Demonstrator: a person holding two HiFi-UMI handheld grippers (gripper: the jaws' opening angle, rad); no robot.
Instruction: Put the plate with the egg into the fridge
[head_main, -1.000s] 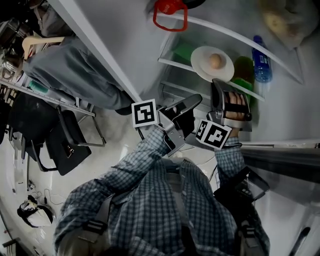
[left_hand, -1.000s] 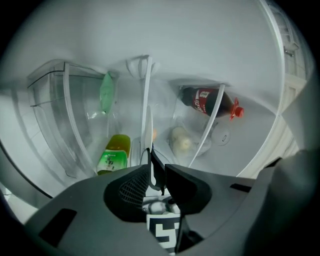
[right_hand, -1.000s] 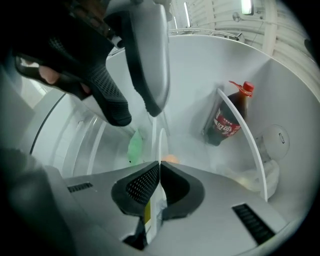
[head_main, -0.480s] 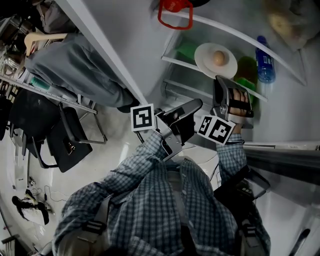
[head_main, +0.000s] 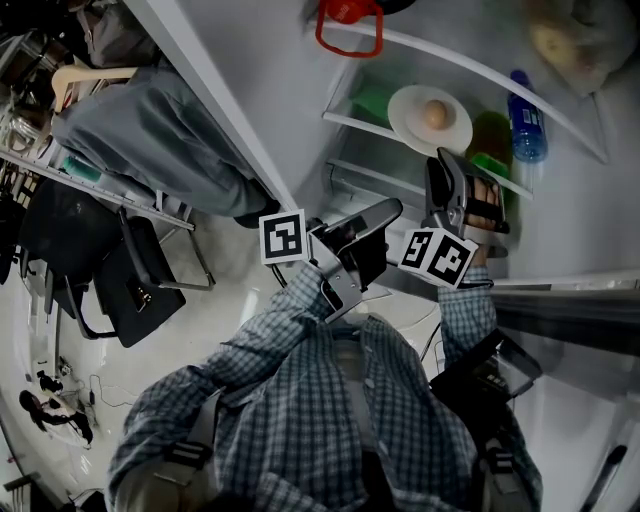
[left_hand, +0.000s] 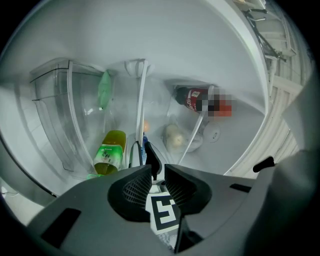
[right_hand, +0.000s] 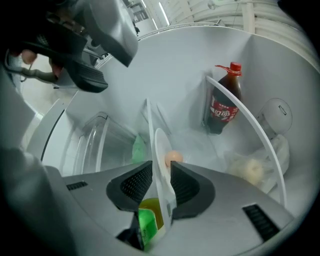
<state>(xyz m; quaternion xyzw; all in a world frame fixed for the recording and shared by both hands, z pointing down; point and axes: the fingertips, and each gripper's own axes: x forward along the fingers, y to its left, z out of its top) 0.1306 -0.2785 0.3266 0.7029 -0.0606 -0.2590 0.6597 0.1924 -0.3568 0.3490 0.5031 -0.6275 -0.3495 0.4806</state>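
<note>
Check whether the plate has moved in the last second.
Yes, slightly: in the head view the plate, gripped by the right gripper, has crept upward in frame relative to the blue bottle.

Right hand-held gripper (right_hand: 161, 170) clamps plate (right_hand: 159, 145); left hand-held gripper (left_hand: 157, 172) parted.

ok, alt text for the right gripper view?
The right gripper grips the rim of a white plate, seen edge-on, with an egg on it, inside a fridge. Behind stands a dark bottle with a red cap; a green bottle shows below the gripper.
</note>
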